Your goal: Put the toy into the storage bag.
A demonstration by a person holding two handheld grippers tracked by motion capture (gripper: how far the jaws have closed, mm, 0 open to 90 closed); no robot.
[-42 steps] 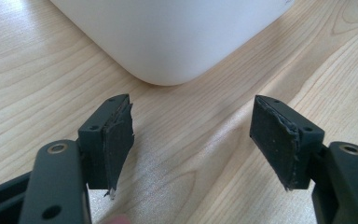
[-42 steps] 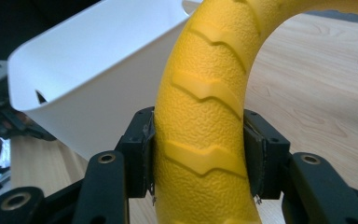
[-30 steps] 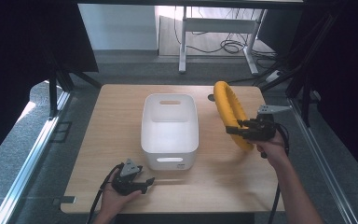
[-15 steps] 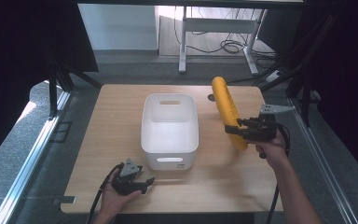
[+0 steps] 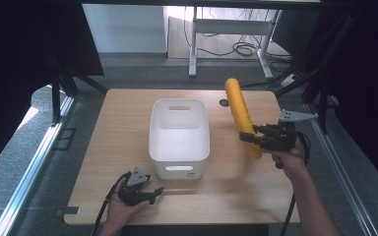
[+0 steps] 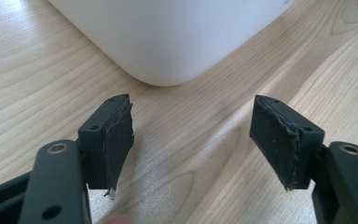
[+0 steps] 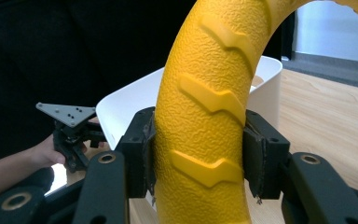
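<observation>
My right gripper [image 5: 250, 137] has its jaws clamped on the yellow ring [image 5: 239, 114], one pad pressed against each side of its textured rim, as the right gripper view shows up close [image 7: 200, 158]. In the high view I see the ring edge-on, standing as a narrow yellow band that slants from the far side of the table [image 5: 123, 128] toward my right hand [image 5: 289, 160]; its lower end sits between the jaws. It is held to the right of the white bin [image 5: 179, 135], apart from it. The raised chevron ridges on the ring's surface run up the curve in the right gripper view, with the bin's rim behind it.

My left gripper [image 5: 153, 192] rests low at the near edge of the table, just in front of the bin's near left corner. Its jaws stand wide apart with nothing between them; the left gripper view looks past both pads [image 6: 119, 140] at bare wood and the rounded corner of the bin [image 6: 168, 42]. My left hand [image 5: 123, 209] wraps the gripper body from below, and the cable trails off the table edge.
</observation>
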